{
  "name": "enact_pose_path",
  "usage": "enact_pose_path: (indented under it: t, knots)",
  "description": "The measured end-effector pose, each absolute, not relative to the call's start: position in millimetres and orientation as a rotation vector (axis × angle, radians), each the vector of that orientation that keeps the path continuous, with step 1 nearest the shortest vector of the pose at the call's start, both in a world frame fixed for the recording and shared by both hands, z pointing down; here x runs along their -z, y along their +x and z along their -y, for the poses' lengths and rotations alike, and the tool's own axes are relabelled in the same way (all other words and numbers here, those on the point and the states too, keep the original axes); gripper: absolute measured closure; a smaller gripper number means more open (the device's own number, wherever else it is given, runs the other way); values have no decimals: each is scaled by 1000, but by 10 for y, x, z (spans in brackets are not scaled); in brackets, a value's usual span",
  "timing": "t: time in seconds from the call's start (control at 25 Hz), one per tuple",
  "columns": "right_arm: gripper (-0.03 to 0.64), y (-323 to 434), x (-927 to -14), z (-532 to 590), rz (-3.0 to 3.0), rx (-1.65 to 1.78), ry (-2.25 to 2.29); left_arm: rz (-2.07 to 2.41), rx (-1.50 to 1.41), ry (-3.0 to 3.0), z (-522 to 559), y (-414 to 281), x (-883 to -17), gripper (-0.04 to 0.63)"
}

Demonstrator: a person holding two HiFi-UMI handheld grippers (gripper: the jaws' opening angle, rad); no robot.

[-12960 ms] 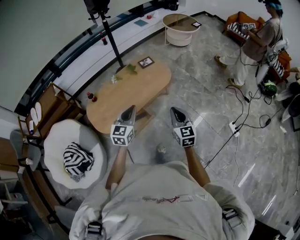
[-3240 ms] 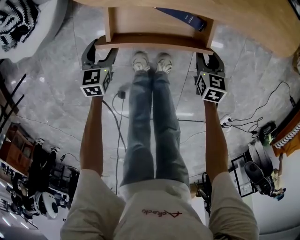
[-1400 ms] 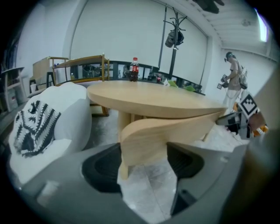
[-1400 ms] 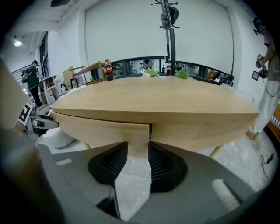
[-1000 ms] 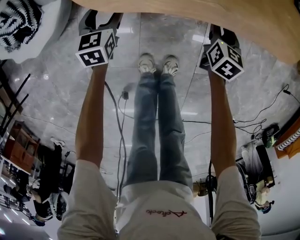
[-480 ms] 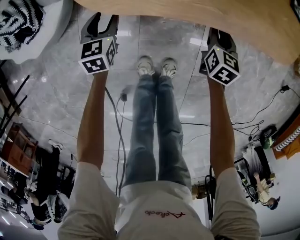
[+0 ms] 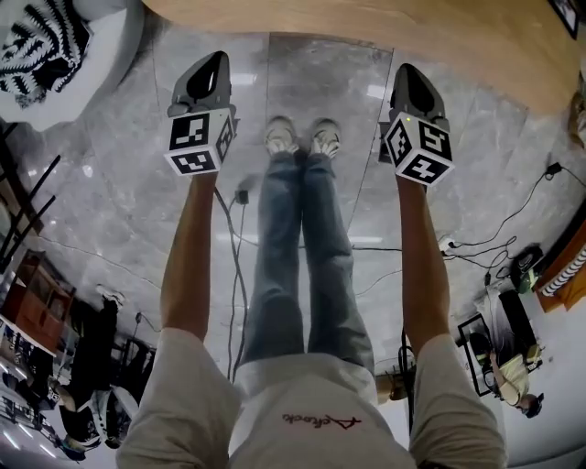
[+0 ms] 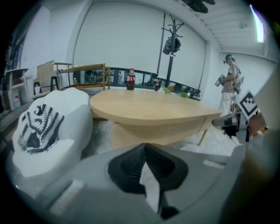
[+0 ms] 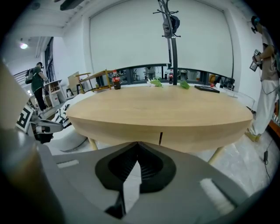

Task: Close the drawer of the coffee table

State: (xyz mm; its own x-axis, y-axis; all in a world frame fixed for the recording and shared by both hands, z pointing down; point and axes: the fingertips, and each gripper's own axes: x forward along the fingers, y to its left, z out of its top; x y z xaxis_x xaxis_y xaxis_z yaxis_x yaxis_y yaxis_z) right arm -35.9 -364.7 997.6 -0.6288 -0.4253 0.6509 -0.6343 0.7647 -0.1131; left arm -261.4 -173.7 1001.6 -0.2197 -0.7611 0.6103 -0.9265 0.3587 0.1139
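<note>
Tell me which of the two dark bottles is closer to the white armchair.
The larger-looking bottle with the red label, nearest the armchair; the smaller-looking bottle sits by the coat stand pole.

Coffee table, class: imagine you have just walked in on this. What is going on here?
A person stands at the coffee table, holding a gripper in each hand. The left claw and the right claw have just closed with nothing between them, and both hang clear of the table's edge. The drawer sits pushed in under the top, so the closing looks done.
</note>
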Motion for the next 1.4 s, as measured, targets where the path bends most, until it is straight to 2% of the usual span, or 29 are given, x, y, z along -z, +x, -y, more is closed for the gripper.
enact_pose_path:
  t: [0.32, 0.8, 1.4]
  knots:
    - [611, -308, -9130, 3517, 2434, -330, 733, 2065, -372, 1596, 1888, -2336, -9116, 595]
    - [611, -494, -7002, 3828, 2615, -240, 761, 2171, -333, 1725, 2369, -2284, -7035, 595]
    - [611, -132, -4525, 3475, 2743, -98, 785, 2261, -275, 1792, 2227, -1811, -4612, 595]
